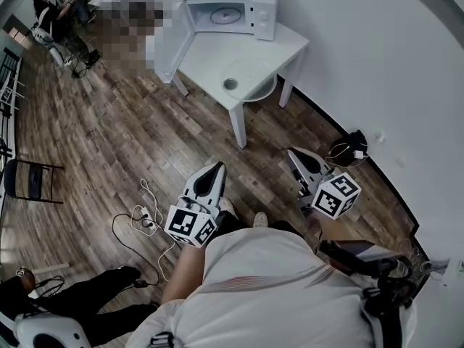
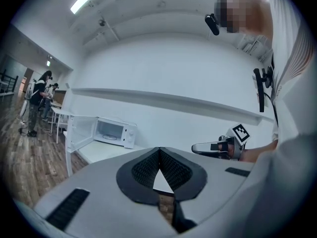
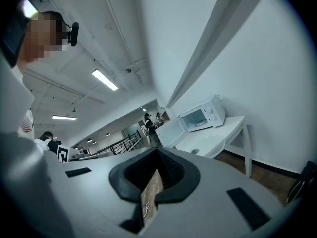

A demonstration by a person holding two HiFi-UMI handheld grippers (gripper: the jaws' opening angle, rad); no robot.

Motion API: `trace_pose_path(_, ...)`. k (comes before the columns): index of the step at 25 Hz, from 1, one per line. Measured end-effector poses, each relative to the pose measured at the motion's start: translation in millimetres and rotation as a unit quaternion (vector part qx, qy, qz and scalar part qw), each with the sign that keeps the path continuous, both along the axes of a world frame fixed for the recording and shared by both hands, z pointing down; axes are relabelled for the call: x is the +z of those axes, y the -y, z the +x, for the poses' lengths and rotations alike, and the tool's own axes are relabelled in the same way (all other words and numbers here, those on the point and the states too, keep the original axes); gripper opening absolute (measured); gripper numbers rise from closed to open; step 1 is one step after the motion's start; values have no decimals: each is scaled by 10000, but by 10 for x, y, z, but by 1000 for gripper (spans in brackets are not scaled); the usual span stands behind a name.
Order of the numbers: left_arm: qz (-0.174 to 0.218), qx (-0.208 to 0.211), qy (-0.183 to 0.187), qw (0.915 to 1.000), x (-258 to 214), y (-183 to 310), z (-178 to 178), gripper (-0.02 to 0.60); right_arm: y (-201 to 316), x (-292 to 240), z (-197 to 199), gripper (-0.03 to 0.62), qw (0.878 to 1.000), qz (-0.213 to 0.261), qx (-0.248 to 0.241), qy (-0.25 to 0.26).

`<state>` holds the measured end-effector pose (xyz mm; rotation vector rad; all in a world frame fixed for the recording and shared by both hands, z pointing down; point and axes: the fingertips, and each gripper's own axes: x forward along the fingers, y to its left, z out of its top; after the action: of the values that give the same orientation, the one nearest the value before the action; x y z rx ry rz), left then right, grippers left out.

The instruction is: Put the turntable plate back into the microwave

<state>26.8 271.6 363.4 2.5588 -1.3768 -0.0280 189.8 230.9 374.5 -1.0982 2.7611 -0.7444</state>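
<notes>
The white microwave [image 1: 228, 9] stands at the back of a white table [image 1: 290, 46], its door [image 1: 172, 42] swung open to the left. The clear glass turntable plate [image 1: 250, 82] lies on the table's near corner, slightly over the edge. Both grippers are well short of the table, above the wooden floor, and point toward it. My left gripper [image 1: 216, 169] is shut and empty, as is my right gripper [image 1: 292, 153]. In the left gripper view the jaws [image 2: 159, 150] meet, with the microwave [image 2: 115, 132] far ahead. In the right gripper view the jaws [image 3: 158, 152] meet; the plate [image 3: 208, 145] lies beyond them.
White cables and a power strip [image 1: 145, 216] lie on the floor left of my legs. A black chair [image 1: 29, 180] stands at the far left. A dark bag with cords [image 1: 351, 147] sits by the right wall. People [image 1: 54, 13] stand in the far-left background.
</notes>
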Motion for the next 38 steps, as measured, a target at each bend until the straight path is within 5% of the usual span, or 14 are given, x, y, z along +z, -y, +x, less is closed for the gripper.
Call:
trace_pose_path(11, 10, 273, -208, 9994, 178, 784, -96, 11, 651, 15, -164, 5, 9998, 167, 47, -78)
trace_pose_path(24, -48, 847, -330, 9959, 184, 2283, -544, 11, 1962, -118, -566, 5, 9962, 429, 750, -70)
trace_pose_path(38, -420, 1009, -116, 9939, 443, 3269, -1042, 11, 2935, 189, -871, 5, 9927, 40, 1208, 1)
